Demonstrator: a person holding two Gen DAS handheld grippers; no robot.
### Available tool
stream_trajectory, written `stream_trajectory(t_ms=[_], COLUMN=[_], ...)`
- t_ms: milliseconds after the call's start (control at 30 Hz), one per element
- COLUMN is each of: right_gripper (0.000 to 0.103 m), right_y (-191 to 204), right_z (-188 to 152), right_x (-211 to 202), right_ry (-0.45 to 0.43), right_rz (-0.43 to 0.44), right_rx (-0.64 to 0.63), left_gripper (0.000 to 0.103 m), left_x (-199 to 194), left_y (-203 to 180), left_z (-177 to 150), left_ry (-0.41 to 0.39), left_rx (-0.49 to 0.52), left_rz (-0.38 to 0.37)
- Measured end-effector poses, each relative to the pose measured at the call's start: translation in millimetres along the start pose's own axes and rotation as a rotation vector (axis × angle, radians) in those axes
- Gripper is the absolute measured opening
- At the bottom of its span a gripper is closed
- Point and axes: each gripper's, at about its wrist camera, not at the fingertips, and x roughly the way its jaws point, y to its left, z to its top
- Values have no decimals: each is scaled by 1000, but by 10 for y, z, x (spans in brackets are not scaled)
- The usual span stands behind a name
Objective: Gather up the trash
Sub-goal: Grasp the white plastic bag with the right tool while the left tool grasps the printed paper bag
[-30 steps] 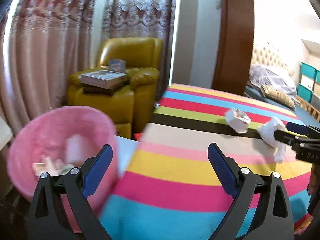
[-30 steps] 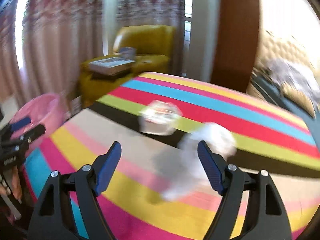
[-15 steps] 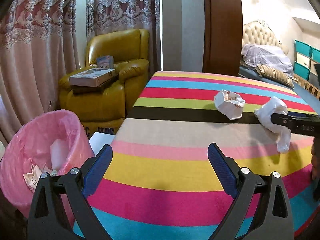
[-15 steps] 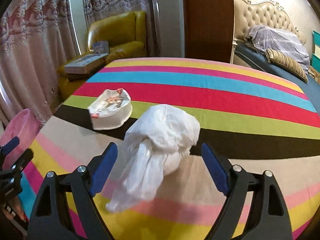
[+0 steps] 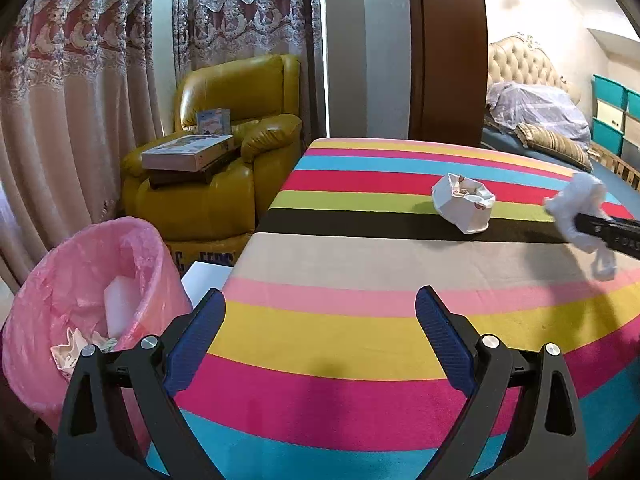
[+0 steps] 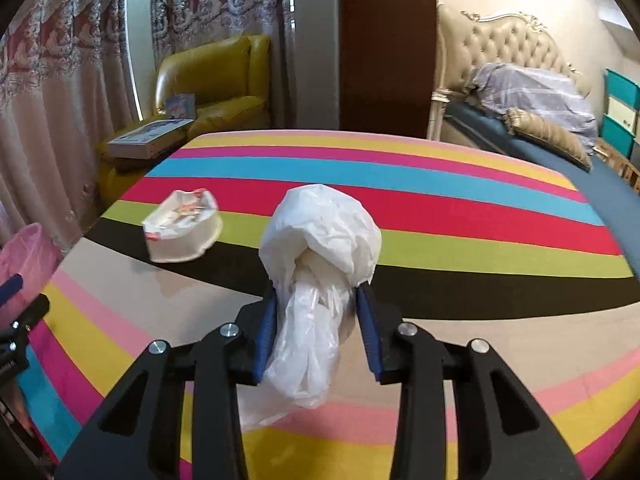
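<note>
My right gripper (image 6: 316, 312) is shut on a crumpled white plastic bag (image 6: 320, 248) and holds it over the striped table (image 6: 440, 208); the bag also shows in the left wrist view (image 5: 580, 208). A crushed white paper cup (image 6: 182, 226) lies on the table to its left, also in the left wrist view (image 5: 464, 208). My left gripper (image 5: 320, 336) is open and empty over the table's near left part. A bin with a pink liner (image 5: 92, 304) stands left of the table with some trash in it.
A yellow armchair (image 5: 224, 152) with books stands behind the bin. Curtains hang at the left. A bed (image 6: 540, 120) is at the right beyond the table. A white box (image 5: 206, 280) sits between bin and table.
My right gripper has closed on the plastic bag, which was between open jaws before. My left gripper has swung right from the bin toward the table.
</note>
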Motion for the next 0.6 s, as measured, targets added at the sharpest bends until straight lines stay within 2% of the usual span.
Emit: stream_trajectory(t_ms=[67, 167, 233, 367, 500, 600], right_gripper=[35, 35, 35, 35, 35, 35], right_y=[-126, -325, -472, -676, -658, -597], right_z=[-8, -19, -36, -84, -94, -93], right_x=[-33, -70, -82, -73, -72, -98], right_ry=[-14, -31, -34, -29, -32, -45], right_rz=[-26, -63, -61, -32, -28, -31], right_rx=[19, 55, 99, 190, 186, 158], left_gripper=[90, 90, 90, 90, 90, 90], left_x=[21, 106, 146, 161, 194, 382], left_y=[-12, -17, 1, -49, -420, -764], left_z=[5, 23, 50, 176, 393, 519], left_ry=[14, 78, 121, 167, 125, 133], left_rx=[10, 19, -2, -83, -40, -20], left_rz=[-1, -38, -46, -121, -127, -150])
